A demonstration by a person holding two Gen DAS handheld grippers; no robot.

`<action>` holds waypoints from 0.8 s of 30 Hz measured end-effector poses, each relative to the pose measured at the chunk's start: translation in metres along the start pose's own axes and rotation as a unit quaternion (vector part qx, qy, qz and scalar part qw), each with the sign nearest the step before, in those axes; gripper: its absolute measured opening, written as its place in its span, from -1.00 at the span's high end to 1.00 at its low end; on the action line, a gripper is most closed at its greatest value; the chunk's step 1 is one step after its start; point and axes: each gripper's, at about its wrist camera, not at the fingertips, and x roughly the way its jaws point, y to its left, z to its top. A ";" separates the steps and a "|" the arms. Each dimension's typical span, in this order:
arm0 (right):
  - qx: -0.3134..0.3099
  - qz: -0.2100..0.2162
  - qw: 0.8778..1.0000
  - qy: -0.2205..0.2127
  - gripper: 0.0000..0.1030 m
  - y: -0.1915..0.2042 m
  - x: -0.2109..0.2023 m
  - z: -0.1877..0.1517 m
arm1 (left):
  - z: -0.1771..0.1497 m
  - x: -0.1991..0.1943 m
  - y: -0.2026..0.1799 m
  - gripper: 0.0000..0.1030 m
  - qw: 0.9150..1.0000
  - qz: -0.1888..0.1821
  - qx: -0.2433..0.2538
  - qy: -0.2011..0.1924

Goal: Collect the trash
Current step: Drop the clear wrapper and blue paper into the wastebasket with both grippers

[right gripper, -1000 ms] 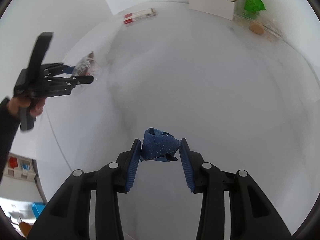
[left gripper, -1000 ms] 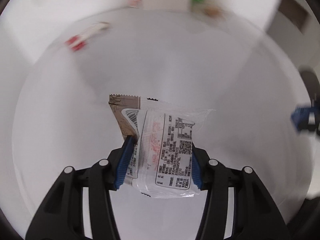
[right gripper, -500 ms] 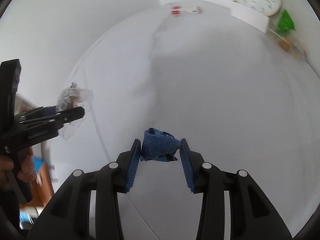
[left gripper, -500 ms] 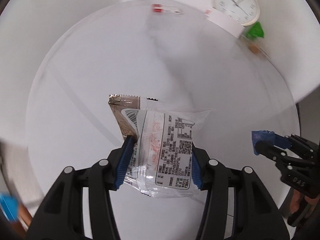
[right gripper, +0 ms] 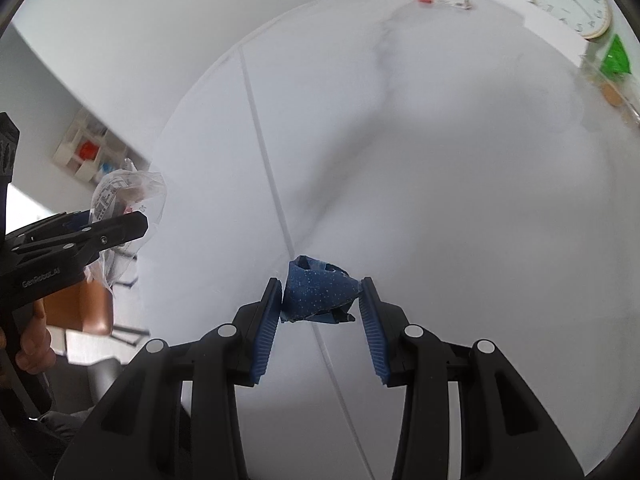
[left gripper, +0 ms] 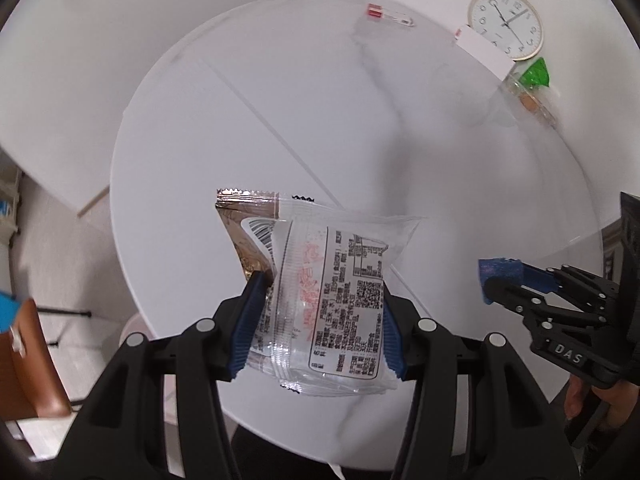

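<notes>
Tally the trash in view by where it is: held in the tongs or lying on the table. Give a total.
Held in left tongs: 2 (clear printed plastic wrapper, brown foil wrapper)
Held in right tongs: 1 (crumpled blue speckled wrapper)
Lying on white round table: 1 (red-and-clear wrapper)
Total: 4

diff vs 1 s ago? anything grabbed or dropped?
Both views have swung across the round table; the wall clock and the floor past the table edge have come into the left view. Nothing grabbed or dropped: left gripper still clamps the clear wrappers, right gripper the blue wrapper.
</notes>
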 end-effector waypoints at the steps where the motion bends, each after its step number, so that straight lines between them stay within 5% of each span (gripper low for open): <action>1: -0.007 0.002 1.000 0.003 0.21 0.004 0.001 -0.001 | -0.005 -0.003 0.004 0.01 1.000 0.001 -0.007 -0.001; 8: -0.052 -0.006 0.999 0.004 0.21 0.044 0.005 0.013 | -0.017 -0.018 0.034 0.01 0.999 0.011 -0.028 -0.019; 15: -0.075 0.007 0.997 -0.001 0.22 0.112 0.016 0.006 | -0.059 -0.017 0.120 0.00 0.997 0.037 -0.069 -0.001; 24: -0.087 0.032 0.996 0.018 0.21 0.224 0.044 -0.012 | -0.139 0.064 0.230 -0.07 0.994 0.047 -0.069 0.069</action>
